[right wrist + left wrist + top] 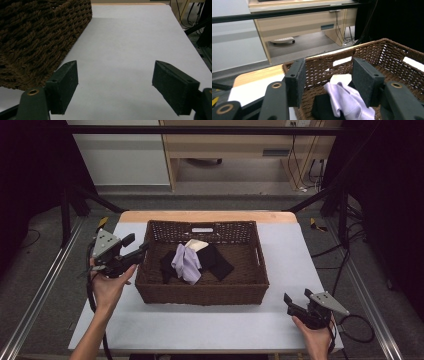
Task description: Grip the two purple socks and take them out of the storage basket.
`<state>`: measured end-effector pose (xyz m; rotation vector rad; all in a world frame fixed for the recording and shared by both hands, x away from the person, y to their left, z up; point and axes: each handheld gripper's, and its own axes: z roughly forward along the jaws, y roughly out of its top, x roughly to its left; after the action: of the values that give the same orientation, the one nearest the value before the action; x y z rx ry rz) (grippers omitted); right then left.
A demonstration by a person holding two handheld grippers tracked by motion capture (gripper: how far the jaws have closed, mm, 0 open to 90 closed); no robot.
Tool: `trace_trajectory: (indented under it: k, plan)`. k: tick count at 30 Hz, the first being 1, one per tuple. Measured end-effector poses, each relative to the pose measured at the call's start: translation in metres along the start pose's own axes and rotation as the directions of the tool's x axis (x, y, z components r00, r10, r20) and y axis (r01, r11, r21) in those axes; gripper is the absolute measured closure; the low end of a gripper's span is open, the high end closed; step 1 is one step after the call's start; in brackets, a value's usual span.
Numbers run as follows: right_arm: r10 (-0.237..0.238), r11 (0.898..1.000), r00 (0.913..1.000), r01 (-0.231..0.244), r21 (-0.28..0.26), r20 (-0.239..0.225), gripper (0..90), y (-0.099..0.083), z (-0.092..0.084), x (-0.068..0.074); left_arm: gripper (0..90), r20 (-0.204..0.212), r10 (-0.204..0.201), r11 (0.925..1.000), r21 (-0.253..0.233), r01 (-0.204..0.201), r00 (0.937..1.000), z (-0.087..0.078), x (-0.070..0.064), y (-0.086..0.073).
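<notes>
At the basket's (150, 292) 9 o'clock rim, the left gripper (141, 251) hangs with its fingers (295, 81) spread wide and nothing between them, aimed toward the clothes inside. A lilac cloth (186, 263) lies crumpled near the middle of the basket on top of a black cloth (220, 262), with a cream piece (197, 244) peeking out at its 12 o'clock side. The right gripper (292, 306) rests low on the worktop (295, 252) at the basket's 4 o'clock corner, its fingers (65, 83) also wide apart and empty.

The step in hand looks like the reach for the lilac cloth. The next move calls for the left gripper to clear the rim, dip toward 3 o'clock, and pinch a raised fold of lilac without catching the black cloth beneath.
</notes>
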<state>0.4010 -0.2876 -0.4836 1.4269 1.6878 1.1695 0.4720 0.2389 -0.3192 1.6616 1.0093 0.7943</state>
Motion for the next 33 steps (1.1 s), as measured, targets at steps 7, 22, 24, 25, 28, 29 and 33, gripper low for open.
trace_trajectory:
  k: [7,22,24,25,28,29,33]
  plan:
    - [0.001,1.000,1.0000,-0.001,-0.001,0.002,21.3,0.001,0.001,0.000,44.9,0.001,0.039,0.9987,0.032,-0.039,0.9993,0.026,-0.016,0.009]
    - [-0.013,1.000,0.9999,0.013,0.007,0.008,23.4,0.001,0.004,0.004,51.1,0.042,0.041,0.9817,0.184,-0.048,0.9983,0.087,-0.033,-0.001]
    - [-0.018,1.000,0.9998,0.018,0.009,0.007,24.0,0.001,0.005,0.005,51.9,0.043,0.036,0.9812,0.188,-0.043,0.9984,0.092,-0.035,-0.004]
    - [-0.023,1.000,0.9997,0.023,0.011,0.009,24.2,0.001,0.005,0.005,51.9,0.042,0.038,0.9802,0.193,-0.045,0.9984,0.094,-0.035,-0.006]
    - [-0.029,0.999,0.9995,0.029,0.016,0.009,24.3,0.001,0.005,0.006,52.8,0.043,0.054,0.9746,0.215,-0.062,0.9976,0.100,-0.038,-0.011]
    - [-0.025,0.999,0.9996,0.025,0.021,0.010,24.3,0.002,0.005,0.006,52.7,0.067,0.046,0.9684,0.242,-0.061,0.9967,0.105,-0.040,-0.017]
    - [-0.020,1.000,0.9997,0.020,0.022,0.011,24.4,0.001,0.006,0.005,53.7,0.067,0.056,0.9594,0.272,-0.073,0.9961,0.109,-0.042,-0.024]
